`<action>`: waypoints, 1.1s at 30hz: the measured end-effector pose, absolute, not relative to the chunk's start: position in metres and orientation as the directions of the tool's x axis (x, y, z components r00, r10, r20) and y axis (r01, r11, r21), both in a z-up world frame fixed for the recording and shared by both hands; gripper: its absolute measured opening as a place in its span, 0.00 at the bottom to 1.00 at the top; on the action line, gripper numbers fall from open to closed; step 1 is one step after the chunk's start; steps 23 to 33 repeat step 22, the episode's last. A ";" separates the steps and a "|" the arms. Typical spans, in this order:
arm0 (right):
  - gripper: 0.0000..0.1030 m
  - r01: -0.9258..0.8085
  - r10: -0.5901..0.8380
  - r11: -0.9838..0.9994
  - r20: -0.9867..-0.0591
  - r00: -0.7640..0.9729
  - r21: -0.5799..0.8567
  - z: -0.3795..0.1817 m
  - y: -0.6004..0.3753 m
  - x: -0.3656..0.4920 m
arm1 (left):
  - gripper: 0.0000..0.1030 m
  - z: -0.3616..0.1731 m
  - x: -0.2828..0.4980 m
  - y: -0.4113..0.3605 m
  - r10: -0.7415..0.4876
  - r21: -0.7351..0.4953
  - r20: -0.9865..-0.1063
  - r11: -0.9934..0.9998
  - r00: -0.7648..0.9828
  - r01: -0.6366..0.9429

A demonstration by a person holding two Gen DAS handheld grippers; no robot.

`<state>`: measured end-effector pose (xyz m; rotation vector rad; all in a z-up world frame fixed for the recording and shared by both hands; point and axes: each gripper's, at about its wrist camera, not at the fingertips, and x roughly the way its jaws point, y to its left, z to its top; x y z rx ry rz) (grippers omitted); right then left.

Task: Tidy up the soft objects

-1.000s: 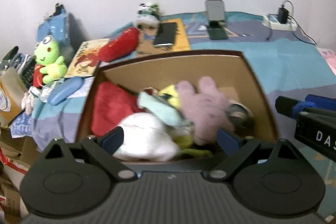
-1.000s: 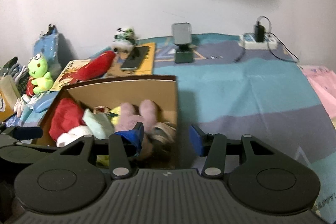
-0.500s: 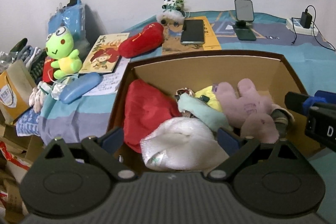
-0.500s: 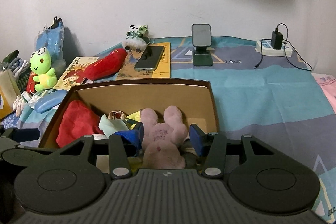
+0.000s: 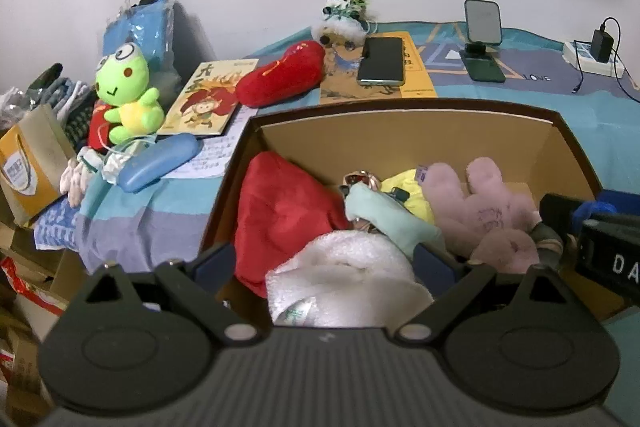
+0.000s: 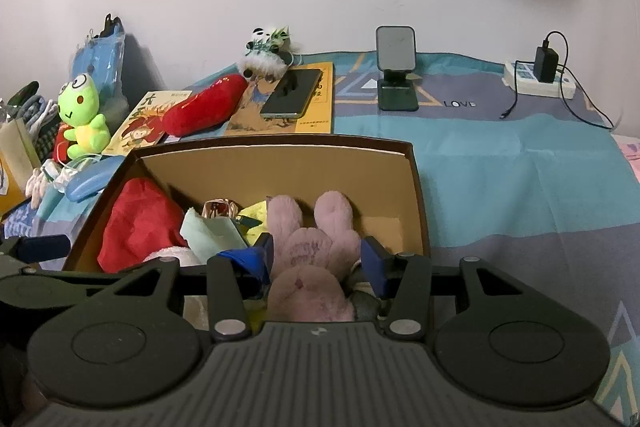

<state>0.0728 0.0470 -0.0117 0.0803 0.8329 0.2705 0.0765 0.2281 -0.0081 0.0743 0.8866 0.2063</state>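
Observation:
A cardboard box [image 5: 400, 131] [image 6: 280, 167] holds several soft things: a red cloth [image 5: 280, 211] [image 6: 136, 223], a white fluffy item [image 5: 348, 271], a mint cloth [image 5: 384, 215] [image 6: 208, 235], a yellow toy [image 5: 404, 183] and a pink plush bunny [image 5: 488, 215] [image 6: 312, 251]. My left gripper [image 5: 324, 263] is open and empty above the white item. My right gripper [image 6: 318, 259] is open, its fingers on either side of the pink bunny without pinching it. A green frog plush [image 5: 124, 87] [image 6: 82, 115], a red plush [image 5: 280, 79] [image 6: 204, 107] and a panda plush [image 5: 344, 19] [image 6: 268, 55] lie outside the box.
Books [image 5: 208, 99], a phone [image 5: 380, 61] [image 6: 292, 93], a phone stand [image 5: 482, 39] [image 6: 396, 71] and a power strip [image 6: 540, 79] lie behind the box. A blue case [image 5: 156, 163], a paper bag [image 5: 28, 167] and clutter sit at the left.
Both grippers have pulled back and up from the box, and the views have steadied. The right gripper has shifted left so the pink bunny lies between its fingers.

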 end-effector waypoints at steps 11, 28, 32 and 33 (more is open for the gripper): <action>0.31 -0.210 0.265 0.963 -0.710 0.652 0.166 -0.010 0.047 0.068 | 0.92 -0.011 0.072 0.224 0.193 0.141 -0.768 0.981 0.611 -0.133; 0.32 -0.180 0.232 0.972 -0.700 0.675 0.148 -0.009 0.046 0.056 | 0.91 -0.008 0.063 0.229 0.173 0.126 -0.732 0.985 0.659 -0.119; 0.32 -0.180 0.232 0.972 -0.700 0.675 0.148 -0.009 0.046 0.056 | 0.91 -0.008 0.063 0.229 0.173 0.126 -0.732 0.985 0.659 -0.119; 0.32 -0.180 0.232 0.972 -0.700 0.675 0.148 -0.009 0.046 0.056 | 0.91 -0.008 0.063 0.229 0.173 0.126 -0.732 0.985 0.659 -0.119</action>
